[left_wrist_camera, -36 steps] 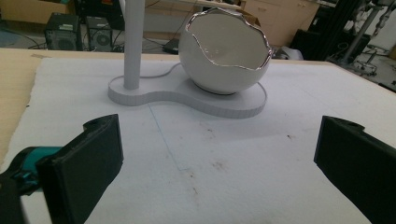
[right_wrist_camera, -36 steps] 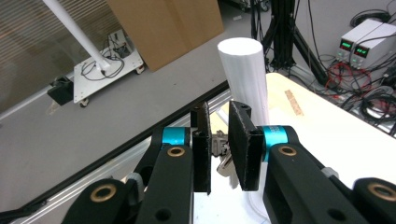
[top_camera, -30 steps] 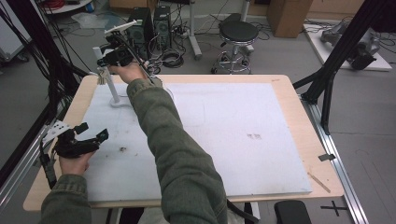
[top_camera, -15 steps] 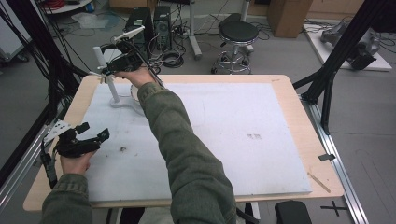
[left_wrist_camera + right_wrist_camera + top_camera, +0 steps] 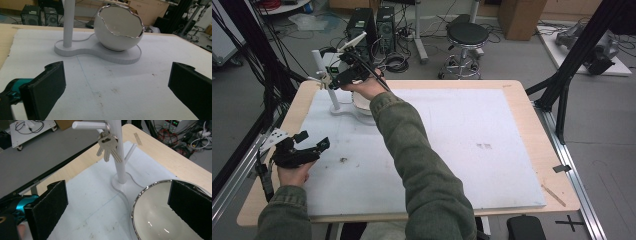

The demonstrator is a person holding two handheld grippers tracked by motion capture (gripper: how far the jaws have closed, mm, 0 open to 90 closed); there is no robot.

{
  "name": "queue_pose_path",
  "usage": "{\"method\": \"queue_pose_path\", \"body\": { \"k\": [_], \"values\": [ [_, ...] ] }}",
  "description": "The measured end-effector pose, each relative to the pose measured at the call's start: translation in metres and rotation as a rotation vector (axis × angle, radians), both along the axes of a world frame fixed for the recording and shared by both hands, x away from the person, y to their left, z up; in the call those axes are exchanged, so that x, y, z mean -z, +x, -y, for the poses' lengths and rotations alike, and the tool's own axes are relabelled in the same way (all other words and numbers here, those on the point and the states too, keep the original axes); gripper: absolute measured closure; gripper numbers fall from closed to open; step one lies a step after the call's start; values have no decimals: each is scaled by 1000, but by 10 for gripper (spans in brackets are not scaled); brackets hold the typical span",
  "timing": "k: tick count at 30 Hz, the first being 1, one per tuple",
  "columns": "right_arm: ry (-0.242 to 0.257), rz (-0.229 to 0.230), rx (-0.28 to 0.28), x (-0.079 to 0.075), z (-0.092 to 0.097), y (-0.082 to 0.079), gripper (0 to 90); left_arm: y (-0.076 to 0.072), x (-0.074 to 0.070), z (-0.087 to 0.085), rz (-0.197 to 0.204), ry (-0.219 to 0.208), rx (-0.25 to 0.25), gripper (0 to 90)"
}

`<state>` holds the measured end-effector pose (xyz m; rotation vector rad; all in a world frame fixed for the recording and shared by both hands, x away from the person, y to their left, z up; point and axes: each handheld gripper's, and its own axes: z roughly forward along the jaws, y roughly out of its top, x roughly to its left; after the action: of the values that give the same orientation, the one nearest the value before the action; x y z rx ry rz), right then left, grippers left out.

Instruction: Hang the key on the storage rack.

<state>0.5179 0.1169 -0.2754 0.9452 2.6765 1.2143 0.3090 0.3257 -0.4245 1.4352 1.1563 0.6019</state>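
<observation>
A white stand (image 5: 120,157) with side pegs rises from a flat white base (image 5: 100,51). A bunch of silver keys (image 5: 107,145) hangs by its ring on the top peg. On the same base sits a white egg-shaped bowl (image 5: 120,30) with a silver rim, empty inside (image 5: 160,215). My right gripper (image 5: 120,195) hovers over the bowl and close to the stand (image 5: 318,62); its jaws have just been opening and stand wide with nothing between them. My left gripper (image 5: 313,139) rests open near the table's left edge, pointing at the bowl, nothing in it (image 5: 117,82).
A white mat (image 5: 462,140) covers most of the wooden table (image 5: 532,100). My right forearm (image 5: 412,150) reaches diagonally across the mat's left half. Black frame posts stand at the table's left and right sides.
My right gripper has dropped from the top of the stand and drawn back a little toward the bowl. The left hand has stayed where it was.
</observation>
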Motion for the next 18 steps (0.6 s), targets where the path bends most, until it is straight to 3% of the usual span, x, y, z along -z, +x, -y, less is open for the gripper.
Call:
{"method": "queue_pose_path", "body": {
  "k": [4,7,18],
  "values": [
    [11,-3,-2,1,12,-5,6,0,0,1,-4,8,3,18],
    [7,28,35,0,24,-7,6,0,0,2,-6,29,7,17],
    [14,13,90,5,73,-10,7,0,0,4,-13,34,11,17]
  ]
}}
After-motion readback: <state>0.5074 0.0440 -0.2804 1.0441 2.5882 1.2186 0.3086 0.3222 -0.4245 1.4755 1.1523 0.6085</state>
